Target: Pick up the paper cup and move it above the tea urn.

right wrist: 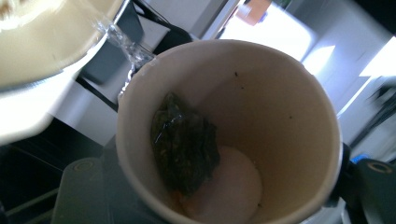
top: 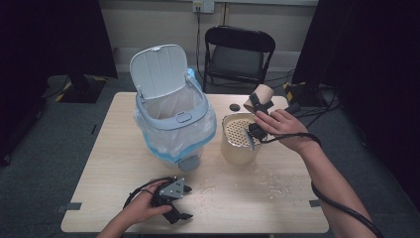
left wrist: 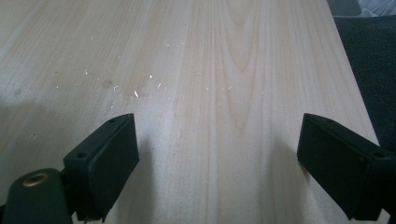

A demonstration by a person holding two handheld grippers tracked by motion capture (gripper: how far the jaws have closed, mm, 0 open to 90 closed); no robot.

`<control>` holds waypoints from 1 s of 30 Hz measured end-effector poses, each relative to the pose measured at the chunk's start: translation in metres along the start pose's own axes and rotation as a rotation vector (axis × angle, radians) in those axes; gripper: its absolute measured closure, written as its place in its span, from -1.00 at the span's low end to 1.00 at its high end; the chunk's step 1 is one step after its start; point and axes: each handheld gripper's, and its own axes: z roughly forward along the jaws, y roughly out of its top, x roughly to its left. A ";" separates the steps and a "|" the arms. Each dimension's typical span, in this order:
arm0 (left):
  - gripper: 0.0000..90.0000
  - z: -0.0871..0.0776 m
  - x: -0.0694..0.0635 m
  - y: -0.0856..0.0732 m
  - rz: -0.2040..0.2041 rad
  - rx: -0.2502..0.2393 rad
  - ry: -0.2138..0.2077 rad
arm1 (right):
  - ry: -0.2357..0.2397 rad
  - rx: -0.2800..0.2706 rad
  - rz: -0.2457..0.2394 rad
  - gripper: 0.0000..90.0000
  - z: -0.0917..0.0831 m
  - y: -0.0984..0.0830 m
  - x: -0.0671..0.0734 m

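one paper cup [top: 261,95] with one dark tea bag [right wrist: 184,142] inside, one strainer container [top: 240,139], one lidded bin [top: 171,111], one small black cap [top: 234,106], one chair [top: 237,54], two tongs, left [top: 179,202] and right [top: 258,115].

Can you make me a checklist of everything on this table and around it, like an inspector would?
Surface: pale wooden table, scattered with small white crumbs.
Job's things: paper cup tipped on its side, a dark wet tea bag stuck inside; beige strainer pot with a holed insert.
Clutter: white bin, lid up, clear bag liner; small black cap.
Grippers: right gripper clamps the cup above the strainer pot; left gripper open, resting low over the table's near edge.
Cables: black cable along the right forearm.
Surroundings: black folding chair, grey carpet, dark curtains.
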 end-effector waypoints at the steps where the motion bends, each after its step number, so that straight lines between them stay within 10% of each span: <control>1: -0.73 0.000 0.000 0.000 0.000 0.000 0.000 | -0.001 0.007 -0.037 -0.35 -0.002 0.001 0.000; 12: -0.73 0.000 0.000 0.000 0.000 0.000 0.000 | -0.047 0.029 -0.113 -0.36 -0.007 0.000 -0.008; 15: -0.73 0.000 0.000 0.000 0.000 0.000 0.000 | 0.006 -0.025 0.077 -0.37 -0.004 -0.009 -0.013; 16: -0.73 0.000 0.000 0.000 0.000 0.000 0.000 | 0.045 -0.048 0.216 -0.37 -0.004 -0.014 -0.014; 17: -0.73 0.000 0.000 0.000 0.000 0.000 0.000 | 0.045 -0.048 0.216 -0.37 -0.004 -0.014 -0.014; 18: -0.73 0.000 0.000 0.000 0.000 0.001 0.000 | 0.118 -0.079 0.450 -0.37 -0.002 -0.027 -0.017; 19: -0.73 0.000 0.000 0.000 0.000 0.000 0.000 | 0.156 -0.105 0.532 -0.37 0.000 -0.031 -0.017; 20: -0.73 0.000 0.000 0.000 0.000 0.000 0.000 | 0.156 -0.105 0.532 -0.37 0.000 -0.031 -0.017; 21: -0.73 0.001 -0.001 0.000 -0.012 -0.002 -0.011 | 0.201 -0.140 0.684 -0.38 0.003 -0.042 -0.016; 23: -0.73 0.001 -0.001 0.000 -0.012 -0.002 -0.011 | 0.253 -0.170 0.836 -0.38 0.006 -0.051 -0.014; 25: -0.73 0.001 -0.001 0.000 -0.012 -0.002 -0.011 | 0.278 -0.183 0.890 -0.38 0.007 -0.054 -0.013; 27: -0.73 0.001 -0.001 0.000 -0.012 -0.002 -0.011 | 0.354 -0.201 1.115 -0.38 0.012 -0.065 -0.009; 29: -0.73 0.000 -0.001 0.000 -0.012 0.000 -0.010 | 0.361 -0.205 1.153 -0.39 0.013 -0.068 -0.008; 30: -0.73 0.000 -0.001 0.000 -0.012 0.000 -0.010 | 0.401 -0.227 1.265 -0.39 0.015 -0.073 -0.004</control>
